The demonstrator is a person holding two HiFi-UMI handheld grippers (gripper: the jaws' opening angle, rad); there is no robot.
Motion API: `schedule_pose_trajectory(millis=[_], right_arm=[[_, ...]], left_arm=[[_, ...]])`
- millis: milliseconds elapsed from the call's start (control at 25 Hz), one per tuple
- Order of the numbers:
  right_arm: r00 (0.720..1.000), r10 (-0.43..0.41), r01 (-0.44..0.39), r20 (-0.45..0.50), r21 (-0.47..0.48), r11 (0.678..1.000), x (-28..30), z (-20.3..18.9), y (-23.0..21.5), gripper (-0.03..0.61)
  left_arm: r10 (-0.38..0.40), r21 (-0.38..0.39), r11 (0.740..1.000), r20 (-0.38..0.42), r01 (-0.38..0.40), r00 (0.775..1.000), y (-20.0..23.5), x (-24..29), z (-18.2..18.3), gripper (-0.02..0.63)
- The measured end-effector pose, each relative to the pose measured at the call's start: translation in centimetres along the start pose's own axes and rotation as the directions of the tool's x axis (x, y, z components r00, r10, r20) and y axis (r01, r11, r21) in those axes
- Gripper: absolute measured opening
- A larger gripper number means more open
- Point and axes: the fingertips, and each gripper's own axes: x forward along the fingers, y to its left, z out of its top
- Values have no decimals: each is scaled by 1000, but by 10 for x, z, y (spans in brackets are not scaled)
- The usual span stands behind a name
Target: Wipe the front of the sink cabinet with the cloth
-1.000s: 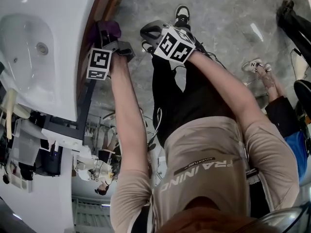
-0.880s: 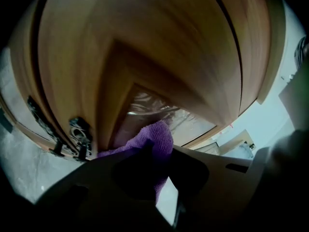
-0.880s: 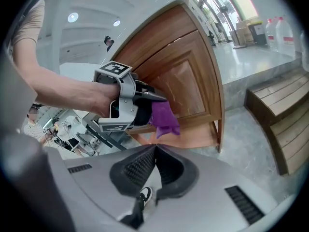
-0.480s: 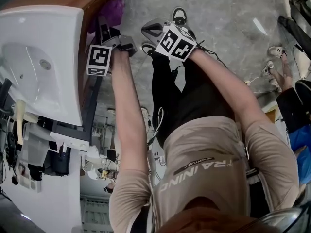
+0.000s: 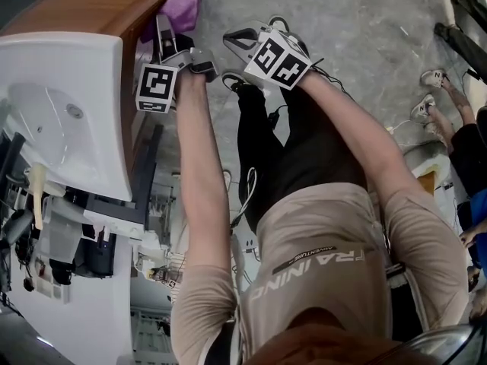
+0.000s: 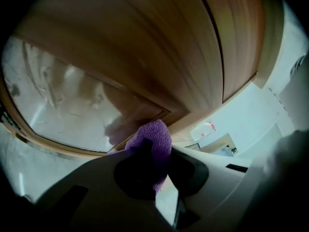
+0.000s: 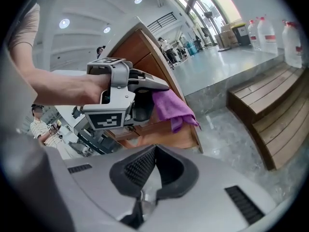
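Note:
A purple cloth (image 5: 179,12) is clamped in my left gripper (image 5: 169,30), which is shut on it and holds it against the brown wooden sink cabinet (image 5: 106,10) below the white sink (image 5: 91,74). In the left gripper view the cloth (image 6: 155,140) bulges out of the jaws and touches the cabinet front (image 6: 145,47). The right gripper view shows the left gripper (image 7: 145,100) from the side, with the cloth (image 7: 171,105) hanging off its tip by the cabinet (image 7: 145,52). My right gripper (image 7: 153,151) is shut on nothing; it hovers just right of the left one (image 5: 237,40).
A grey marble floor (image 5: 358,21) lies under the grippers. A low wooden slatted bench (image 7: 275,115) stands to the right, with large water bottles (image 7: 289,37) behind it. Other people's feet (image 5: 430,78) are at the right edge. Cluttered equipment (image 5: 46,234) sits behind the sink.
The left gripper with the cloth has slid along the cabinet front, farther from the person's body. The right gripper has shifted slightly alongside it. More of the cabinet's wood is in view.

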Motion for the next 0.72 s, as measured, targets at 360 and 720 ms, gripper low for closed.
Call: schedule_pose_trajectory(millis=[360,720], right_arm=[[999,-54,54,4,16,998,-5,-7,-14,12],[999,-18,17,-41,-27,999,41,-33,56,12]], left_arm=[[-149,52,988,-2,149,989,-40,10,-5,38],[-111,34,993,-16,112,994,48,-73,-26,40]])
